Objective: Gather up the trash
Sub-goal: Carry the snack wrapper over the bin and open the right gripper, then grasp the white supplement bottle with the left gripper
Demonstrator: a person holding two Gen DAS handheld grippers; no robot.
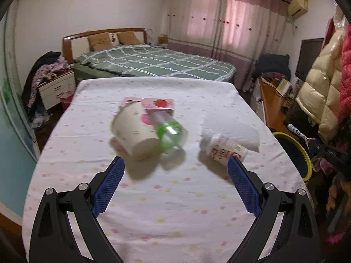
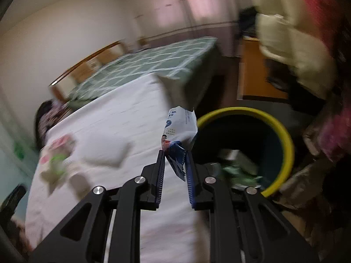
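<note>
My left gripper [image 1: 175, 164] stands open above the white dotted tablecloth [image 1: 166, 197], nothing between its blue pads. Just beyond it lie a tipped paper cup [image 1: 133, 131], a clear bottle with a green band [image 1: 170, 134], a pink strawberry carton [image 1: 158, 104], a small white bottle [image 1: 221, 148] and a white tissue [image 1: 232, 129]. My right gripper [image 2: 175, 151] is shut on a white and blue crumpled wrapper [image 2: 179, 131], held at the table's right edge beside the yellow-rimmed bin [image 2: 283, 131]. The right wrist view is blurred.
The bin [image 1: 306, 153] stands on the floor right of the table and holds green and white scraps [image 2: 237, 166]. A green checked bed [image 1: 153, 61] lies beyond the table. Coats [image 1: 324, 76] hang at the right, a nightstand [image 1: 57, 87] at the left.
</note>
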